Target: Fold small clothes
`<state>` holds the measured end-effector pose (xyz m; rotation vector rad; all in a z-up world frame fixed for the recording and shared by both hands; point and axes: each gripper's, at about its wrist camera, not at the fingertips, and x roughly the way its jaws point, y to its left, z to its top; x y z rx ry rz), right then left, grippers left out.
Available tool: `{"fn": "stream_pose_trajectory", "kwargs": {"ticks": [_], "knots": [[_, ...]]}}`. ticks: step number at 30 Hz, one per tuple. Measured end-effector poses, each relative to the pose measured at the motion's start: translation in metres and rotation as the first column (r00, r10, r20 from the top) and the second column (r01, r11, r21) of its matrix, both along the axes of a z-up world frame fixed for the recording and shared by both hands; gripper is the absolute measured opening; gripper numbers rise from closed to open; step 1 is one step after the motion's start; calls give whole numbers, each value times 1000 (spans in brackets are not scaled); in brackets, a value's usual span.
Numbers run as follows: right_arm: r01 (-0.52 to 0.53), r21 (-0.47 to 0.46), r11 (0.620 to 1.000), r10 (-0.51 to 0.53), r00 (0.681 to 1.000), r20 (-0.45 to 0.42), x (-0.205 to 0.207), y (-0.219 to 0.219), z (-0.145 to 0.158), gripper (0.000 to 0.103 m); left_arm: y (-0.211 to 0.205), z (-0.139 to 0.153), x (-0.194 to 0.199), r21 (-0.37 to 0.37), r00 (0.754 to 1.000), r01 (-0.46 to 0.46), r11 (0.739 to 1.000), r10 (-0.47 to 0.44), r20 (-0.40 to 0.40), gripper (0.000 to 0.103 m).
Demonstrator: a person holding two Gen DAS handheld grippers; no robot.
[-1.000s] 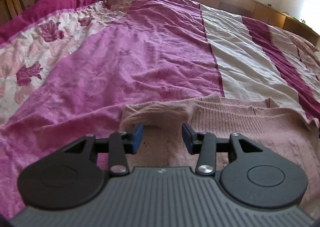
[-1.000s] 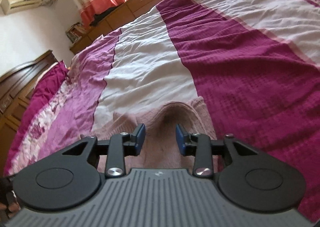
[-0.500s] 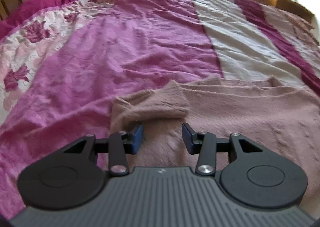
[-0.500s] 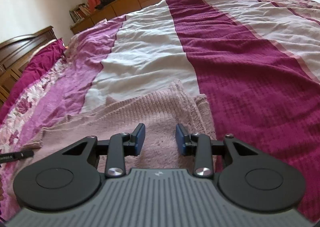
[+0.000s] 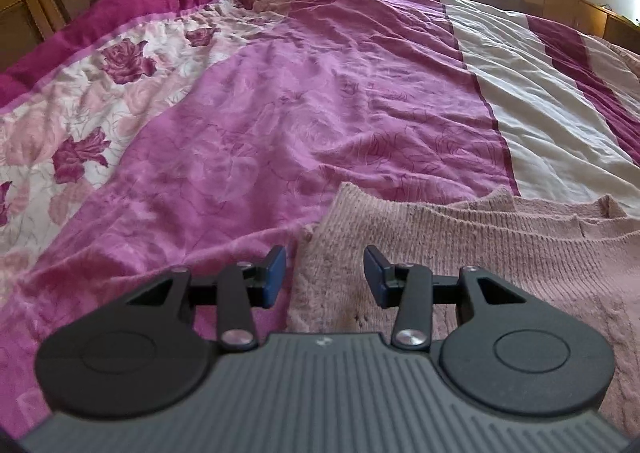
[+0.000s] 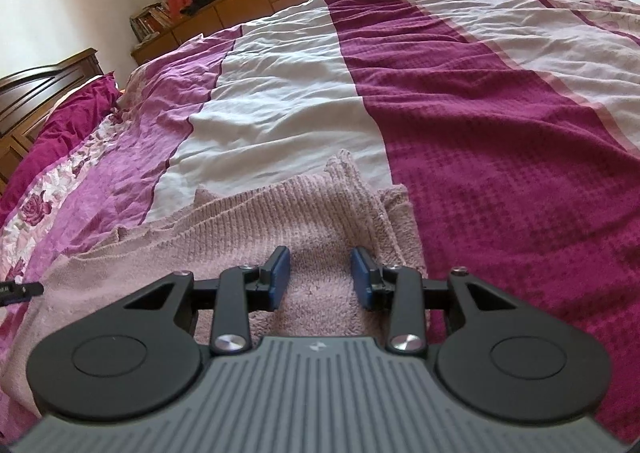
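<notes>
Pink knitted sweater lies flat at the bed's near edge; left gripper and right gripper hover spread, empty (fold laid); next move calls for regripping an edge.

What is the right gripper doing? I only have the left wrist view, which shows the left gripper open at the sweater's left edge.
Observer: The right gripper has its jaws open above the pink sweater, near its right edge. Nothing is pinched between the pads.
Reviewer: Does that edge lie flat?
Observer: No. In the right wrist view, several knit layers are stacked there, right beside the dark magenta stripe of the bedspread.
</notes>
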<state>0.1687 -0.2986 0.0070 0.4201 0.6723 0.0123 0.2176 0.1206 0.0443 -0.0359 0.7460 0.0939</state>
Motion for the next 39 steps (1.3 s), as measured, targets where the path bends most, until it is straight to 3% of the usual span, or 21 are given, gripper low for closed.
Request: {"fn": "stream_pose_trajectory", "kwargs": {"ticks": [5,7,9,14,18,30,39], "knots": [[12,48,999,-12,1000,13,-16,-2,15,58,1,12,-19,-10,1000,15,1000,-15,-16,46],[17,50,999,-18,999,26,-28,-3,22,64,1,16,-27,-15,1000,15,1000,-15,-22,60],[21,58,998,-23,999,34,-40,-4,28,69,2,21,-37,-13,1000,10,1000,-10,-18,66],[44,78,996,-48,997,53,-75,-12,39,77,0,29,-56,9,999,8,1000,-8,-33,72],[71,86,994,-76,996,52,-102,-20,44,81,-1,33,-71,-4,999,11,1000,-11,-53,83],[131,146,981,-131,991,-12,-146,-39,26,85,-13,31,-127,-32,994,-9,999,6,-108,83],[143,218,965,-133,989,-64,-147,-44,6,85,-19,21,-152,-47,987,-47,998,39,-159,83]]}}
